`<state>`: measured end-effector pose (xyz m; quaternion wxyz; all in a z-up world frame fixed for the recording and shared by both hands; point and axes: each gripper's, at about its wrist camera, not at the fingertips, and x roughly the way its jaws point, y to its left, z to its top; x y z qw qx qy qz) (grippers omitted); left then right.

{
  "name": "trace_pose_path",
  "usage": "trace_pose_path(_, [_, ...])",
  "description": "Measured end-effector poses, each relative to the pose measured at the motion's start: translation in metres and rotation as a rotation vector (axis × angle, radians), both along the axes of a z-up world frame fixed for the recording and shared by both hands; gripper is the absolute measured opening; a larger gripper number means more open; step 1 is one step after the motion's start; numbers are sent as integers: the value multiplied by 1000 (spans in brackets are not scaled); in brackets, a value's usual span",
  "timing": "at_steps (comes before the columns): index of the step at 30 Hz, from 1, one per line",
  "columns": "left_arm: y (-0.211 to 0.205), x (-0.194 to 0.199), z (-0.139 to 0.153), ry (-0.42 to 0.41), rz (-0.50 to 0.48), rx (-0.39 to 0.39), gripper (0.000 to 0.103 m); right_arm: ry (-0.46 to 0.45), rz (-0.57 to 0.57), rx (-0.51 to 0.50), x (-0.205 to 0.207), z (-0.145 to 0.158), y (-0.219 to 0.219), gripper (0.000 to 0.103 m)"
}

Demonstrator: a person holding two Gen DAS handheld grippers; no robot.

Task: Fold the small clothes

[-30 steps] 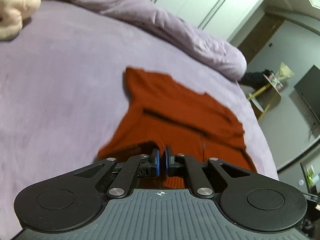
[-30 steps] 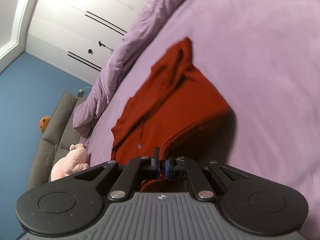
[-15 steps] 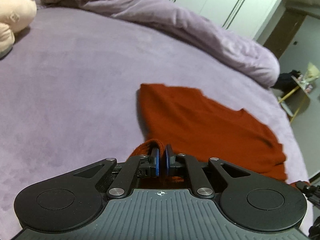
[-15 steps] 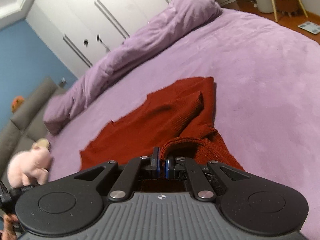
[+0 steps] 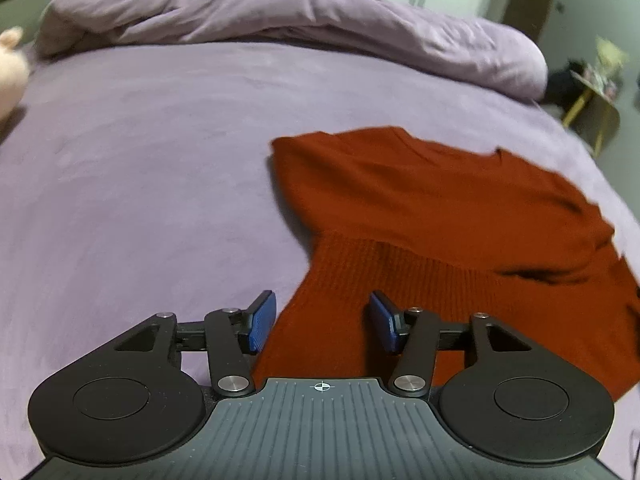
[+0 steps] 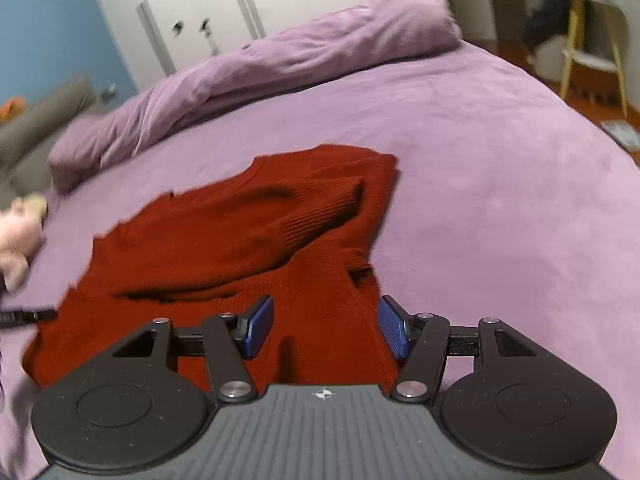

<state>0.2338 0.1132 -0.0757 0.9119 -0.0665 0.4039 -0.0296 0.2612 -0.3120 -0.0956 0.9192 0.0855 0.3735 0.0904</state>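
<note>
Both hand-held grippers, left (image 5: 322, 322) and right (image 6: 326, 326), opening, releasing rust-red knit sweater (image 5: 440, 216) on purple bed (image 5: 140, 160); first fold laid, next needs regrasp.

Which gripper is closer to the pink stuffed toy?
Left. The pink stuffed toy lies past the rust-red knitted sweater's left end, where the left gripper opens; the right gripper opens over the opposite end.

We find no writing, label, brand or number that we can read in either wrist view.
</note>
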Motion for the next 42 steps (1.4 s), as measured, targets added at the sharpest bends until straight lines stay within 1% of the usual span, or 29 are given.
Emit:
trace_pose_path(2, [-5, 3, -1, -1, -13, 27, 57, 1, 31, -43, 5, -2, 10, 50])
trace_pose_path(3, [-6, 5, -1, 2, -17, 30, 55, 3, 44, -59, 7, -3, 15, 49])
trace_pose_path(4, [-6, 6, -2, 6, -20, 23, 53, 6, 59, -67, 9, -4, 19, 43])
trace_pose_path(5, [-5, 7, -2, 12, -19, 17, 45, 11, 74, -73, 10, -5, 22, 35])
trace_pose_path(6, [-4, 8, -3, 13, -15, 7, 38, 12, 90, -86, 10, -6, 26, 31])
trace_pose_path(7, [-2, 7, -3, 9, -7, 1, 30, 4, 104, -108, 8, -6, 30, 17])
trace_pose_path(8, [0, 6, -3, 8, 2, -6, 24, -4, 118, -130, 6, -5, 33, 8])
trace_pose_path(9, [0, 5, -3, 9, 4, -18, 20, -18, 130, -153, 3, -4, 37, 8])
trace_pose_path(10, [2, 4, -3, 8, 6, -31, 12, -33, 139, -162, -1, -3, 39, 6])
trace_pose_path(11, [2, 3, -3, 4, 7, -38, 10, -42, 148, -166, -4, -3, 41, 6])
trace_pose_path(14, [1, -2, 3, -18, 20, -38, 8, -79, 144, -182, -13, 2, 45, 5])
trace_pose_path(16, [0, -8, 14, -52, 20, -35, 8, -116, 114, -189, -22, 12, 44, 4])
trace_pose_path(21, [-2, -20, 55, -153, -1, -68, 8, -211, 35, -164, -35, 48, 31, 4])
trace_pose_path(26, [-4, -19, 89, -235, 8, -71, 8, -272, -7, -110, -34, 77, 20, 4])
trace_pose_path(30, [-5, -6, 107, -265, 28, -67, 8, -315, -22, -107, -21, 94, 22, 4])
trace_pose_path(34, [-7, 11, 116, -292, 42, -42, 8, -350, -27, -122, -2, 106, 28, 4])
trace_pose_path(38, [-6, 29, 122, -307, 51, -39, 8, -374, -43, -120, 18, 115, 33, 4])
trace_pose_path(42, [-4, 52, 123, -311, 79, -31, 8, -374, -68, -104, 47, 119, 34, 3])
